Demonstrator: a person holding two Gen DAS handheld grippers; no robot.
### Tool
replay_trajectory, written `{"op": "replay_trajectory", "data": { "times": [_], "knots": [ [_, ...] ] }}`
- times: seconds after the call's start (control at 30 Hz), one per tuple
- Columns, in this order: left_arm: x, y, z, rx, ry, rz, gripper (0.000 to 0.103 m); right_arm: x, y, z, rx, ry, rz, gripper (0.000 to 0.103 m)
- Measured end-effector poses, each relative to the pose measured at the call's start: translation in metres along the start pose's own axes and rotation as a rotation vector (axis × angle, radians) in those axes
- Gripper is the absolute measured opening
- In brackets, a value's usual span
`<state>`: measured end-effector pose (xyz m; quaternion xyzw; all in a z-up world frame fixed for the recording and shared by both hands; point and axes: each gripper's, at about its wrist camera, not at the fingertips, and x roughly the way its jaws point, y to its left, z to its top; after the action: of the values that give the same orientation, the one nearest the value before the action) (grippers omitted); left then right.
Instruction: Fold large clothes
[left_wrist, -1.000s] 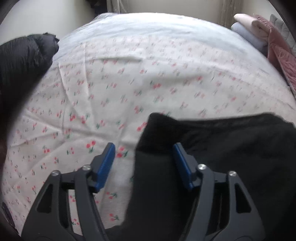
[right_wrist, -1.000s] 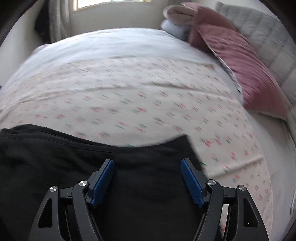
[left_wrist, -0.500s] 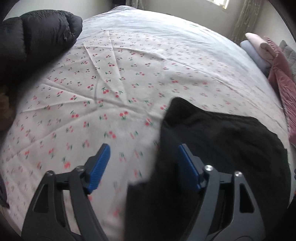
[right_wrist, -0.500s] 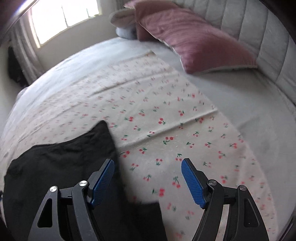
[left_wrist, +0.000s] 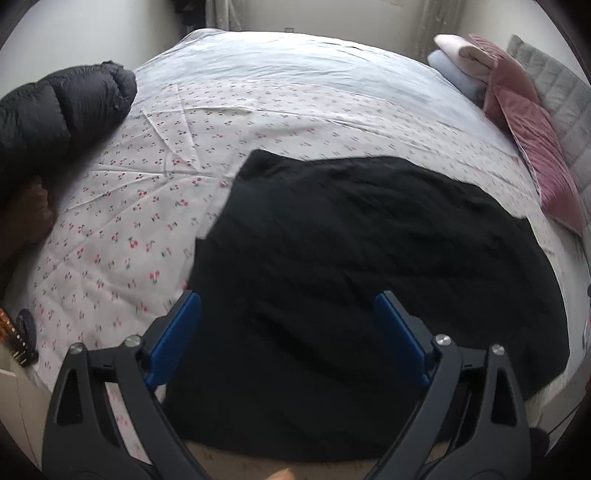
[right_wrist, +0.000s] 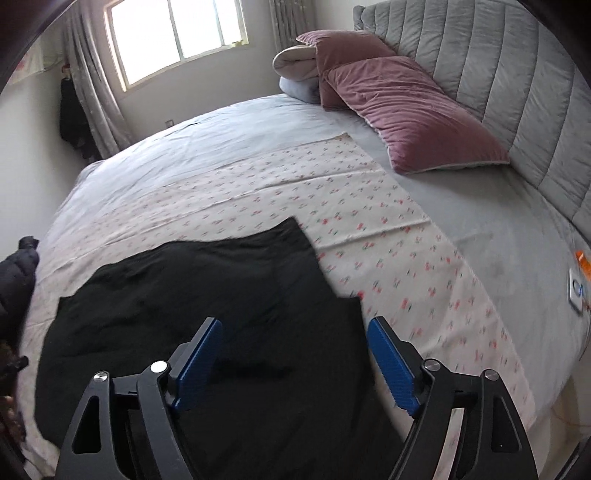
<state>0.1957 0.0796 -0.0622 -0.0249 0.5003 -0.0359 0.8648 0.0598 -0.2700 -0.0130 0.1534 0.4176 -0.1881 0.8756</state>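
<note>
Both let go: left hand-held gripper (left_wrist: 288, 332) & right hand-held gripper (right_wrist: 295, 363) lifted back off the black garment (left_wrist: 369, 266), jaws opening, nothing between them. Garment now flat on bed (right_wrist: 221, 155), below/ahead of both. Fold laid; prob. next fold.

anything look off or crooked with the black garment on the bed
Slightly. The black garment lies flat on the cherry-print sheet, but its right edge is stepped rather than straight, so the folded layers do not line up. Nothing looks spilled or damaged. Both grippers' jaws are opening with nothing between them.
</note>
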Motion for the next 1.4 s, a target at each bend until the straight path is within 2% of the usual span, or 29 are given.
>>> {"op": "replay_trajectory", "data": {
  "times": [0.33, 0.53, 0.83, 1.1, 1.4],
  "knots": [
    [-0.046, -0.045, -0.052, 0.059, 0.0, 0.006, 0.096, -0.025, 0.048, -0.054, -0.047, 0.03, 0.044, 0.087],
    [-0.059, -0.062, -0.078, 0.037, 0.028, -0.025, 0.096, -0.038, 0.075, -0.088, -0.096, 0.037, 0.053, 0.091],
    [-0.069, -0.092, -0.108, 0.081, 0.034, -0.031, 0.097, -0.047, 0.078, -0.133, -0.101, 0.106, 0.029, 0.091],
    [-0.078, -0.107, -0.129, 0.092, 0.017, -0.042, 0.097, -0.066, 0.087, -0.14, -0.157, 0.068, -0.023, 0.091],
    [-0.078, -0.121, -0.137, 0.128, 0.033, -0.04, 0.098, -0.066, 0.111, -0.145, -0.24, 0.07, -0.008, 0.091]
  ]
}}
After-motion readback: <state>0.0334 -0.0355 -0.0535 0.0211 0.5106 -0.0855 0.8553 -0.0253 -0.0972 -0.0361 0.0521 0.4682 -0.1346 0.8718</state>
